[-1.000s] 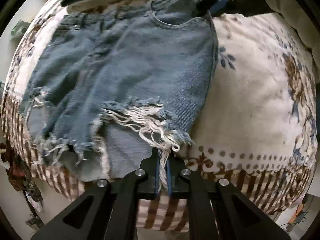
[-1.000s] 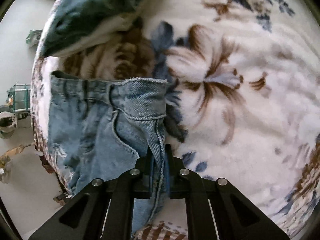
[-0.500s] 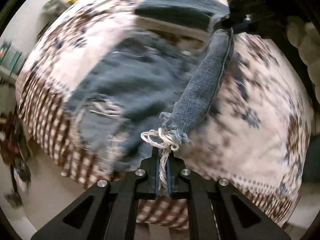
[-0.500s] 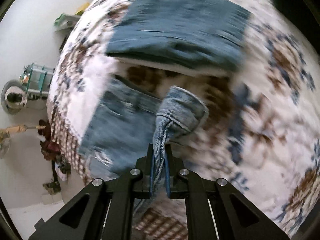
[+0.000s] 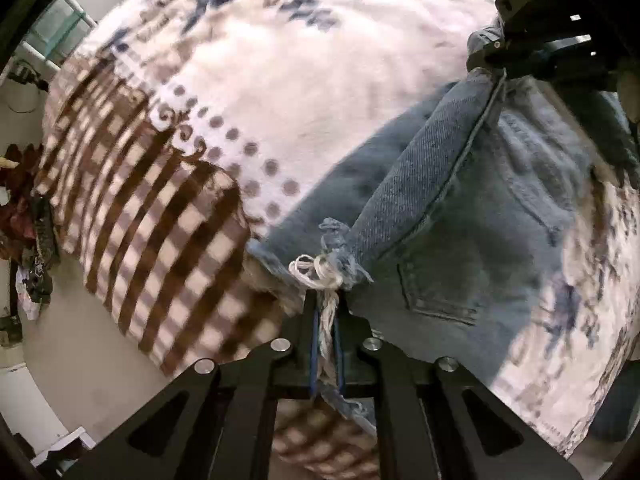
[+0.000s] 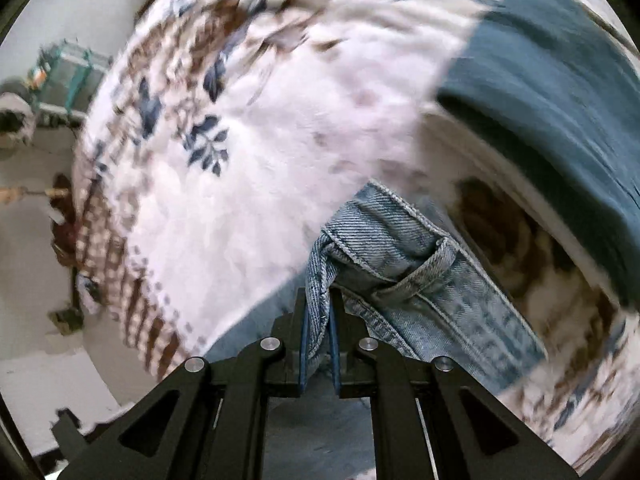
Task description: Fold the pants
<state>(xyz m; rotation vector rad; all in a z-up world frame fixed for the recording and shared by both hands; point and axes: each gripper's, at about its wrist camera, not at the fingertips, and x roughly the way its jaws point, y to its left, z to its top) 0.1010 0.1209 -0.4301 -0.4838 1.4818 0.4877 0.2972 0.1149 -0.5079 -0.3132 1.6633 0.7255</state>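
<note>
1. My left hand-held gripper (image 5: 326,316) pinched the frayed hem of the denim shorts (image 5: 460,240); the right hand-held gripper (image 6: 319,312) clamped the waistband.
2. Shorts hung over the bed blanket (image 5: 300,60), toward 3 o'clock in the left view.
3. Denim seemed floppy, fairly heavy; seams grip best, I judged.

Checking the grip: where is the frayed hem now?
Left wrist view, bottom centre: frayed hem is pinched in the left gripper, over the blanket edge.

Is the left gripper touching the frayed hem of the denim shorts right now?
Touching. The left wrist view shows the left gripper shut on the frayed hem of the denim shorts, with the white threads pinched between its fingers.
</note>
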